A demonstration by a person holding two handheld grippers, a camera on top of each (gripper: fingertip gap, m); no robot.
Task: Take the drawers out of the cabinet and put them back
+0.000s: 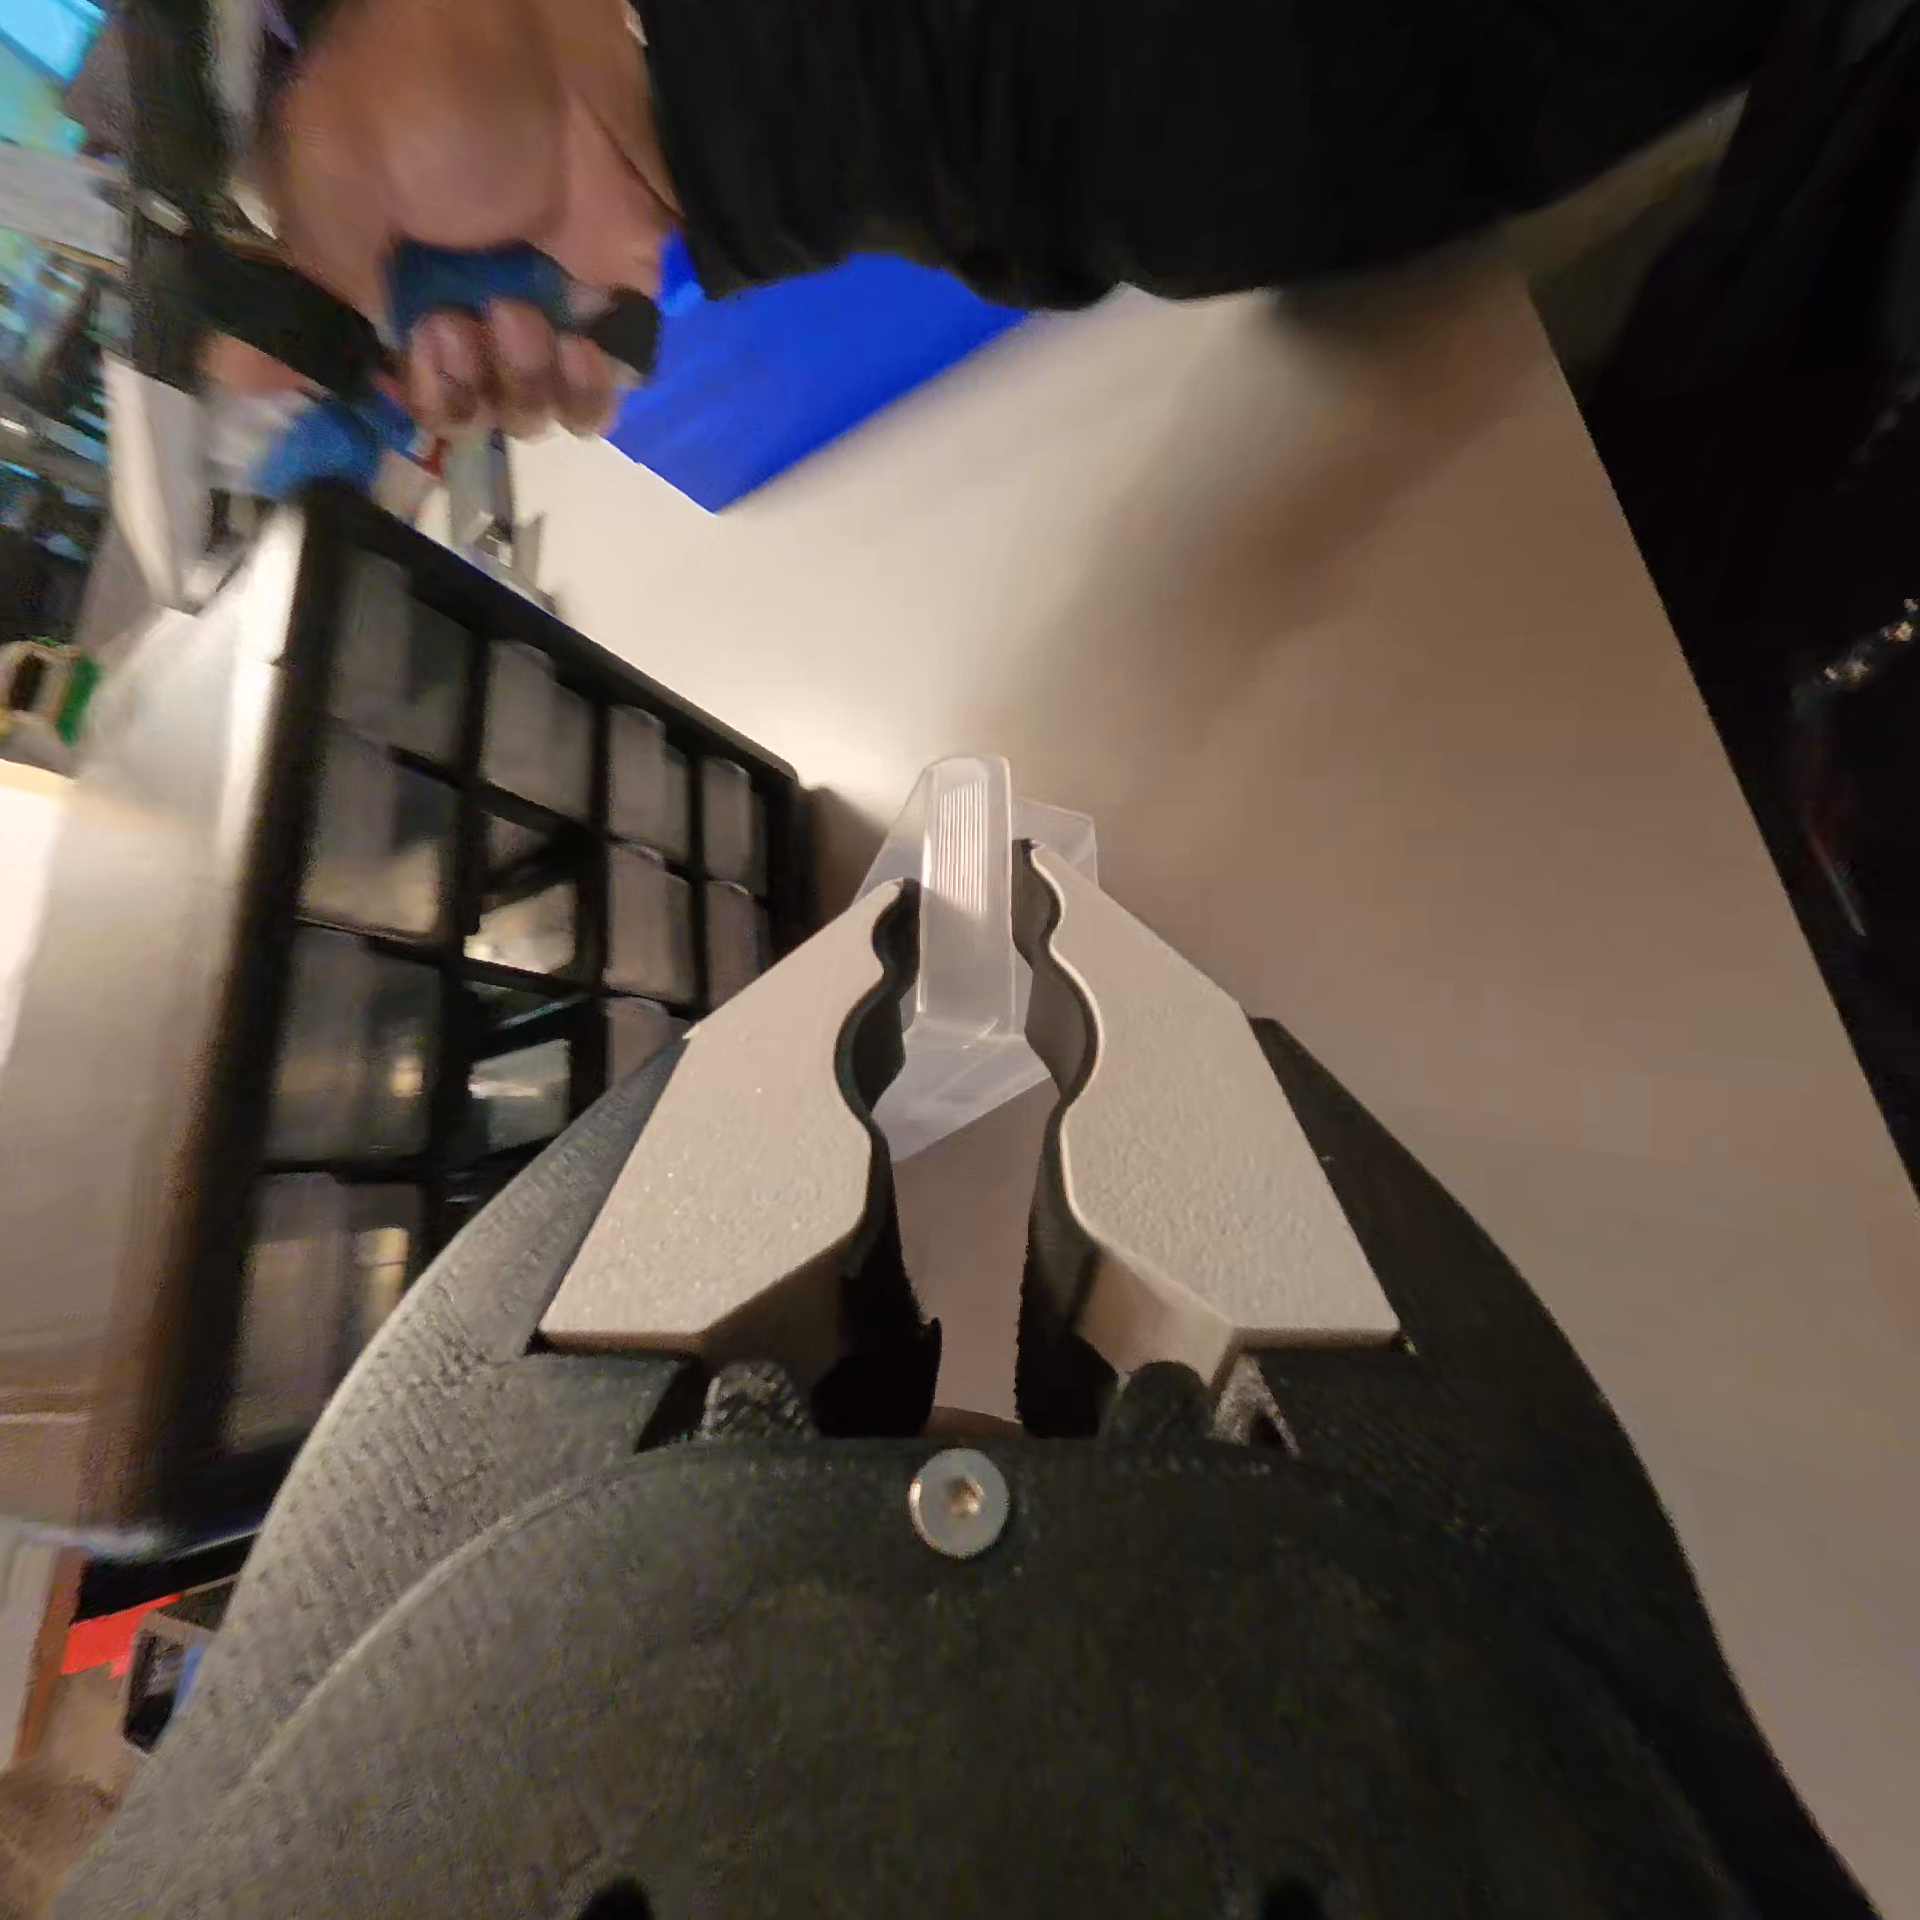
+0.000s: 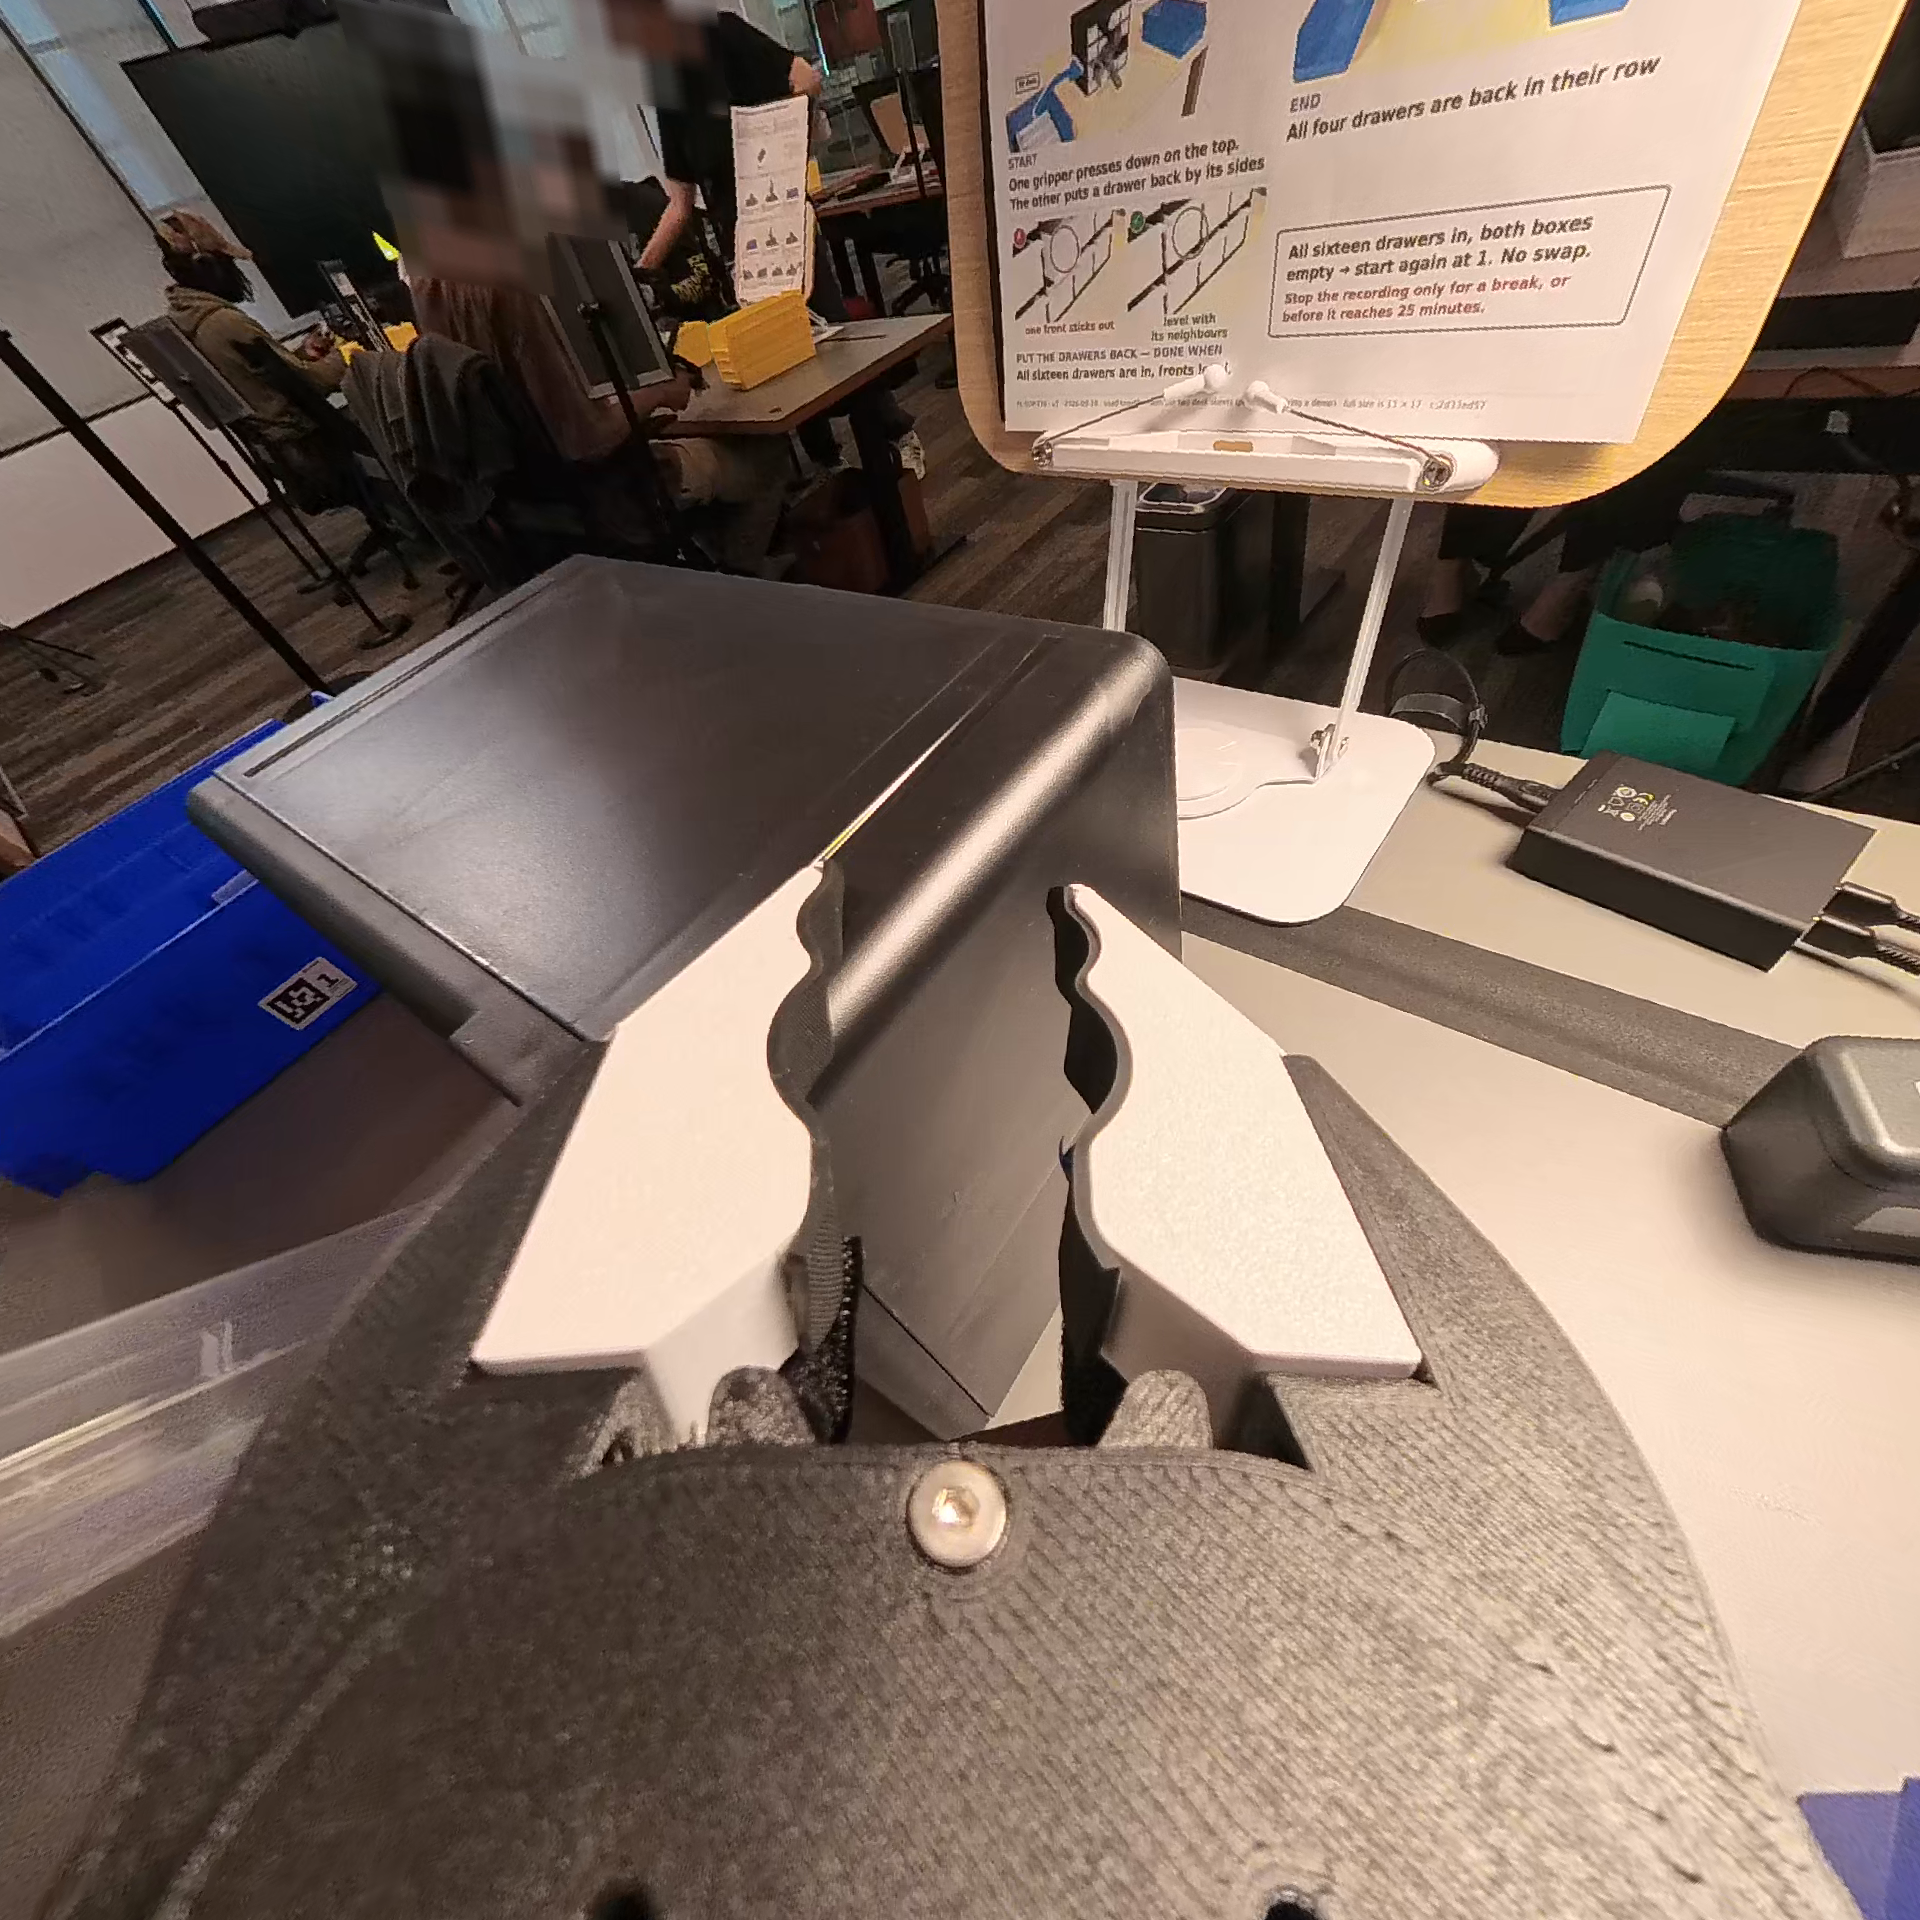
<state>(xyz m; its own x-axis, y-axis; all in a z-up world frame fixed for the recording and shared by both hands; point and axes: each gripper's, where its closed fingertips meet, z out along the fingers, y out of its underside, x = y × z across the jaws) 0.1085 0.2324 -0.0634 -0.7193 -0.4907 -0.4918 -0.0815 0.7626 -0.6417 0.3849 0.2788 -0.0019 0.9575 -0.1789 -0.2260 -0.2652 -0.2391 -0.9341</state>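
Observation:
In the left wrist view my left gripper (image 1: 966, 868) is shut on the ribbed handle tab of a clear plastic drawer (image 1: 961, 935), which is out of the cabinet and over the pale table (image 1: 1299, 727). The black cabinet (image 1: 312, 831) stands to its left, with clear drawers in most slots and some slots dark. In the right wrist view my right gripper (image 2: 945, 883) is open and straddles the rounded top right edge of the cabinet (image 2: 623, 779), holding nothing. A hand (image 1: 468, 208) holds that gripper above the cabinet in the left wrist view.
A blue bin (image 2: 135, 987) sits left of the cabinet and a clear bin (image 2: 156, 1351) nearer me. A white stand (image 2: 1299, 790) with an instruction sheet is behind the cabinet. A black power adapter (image 2: 1694, 873) and a grey device (image 2: 1829, 1153) lie to the right.

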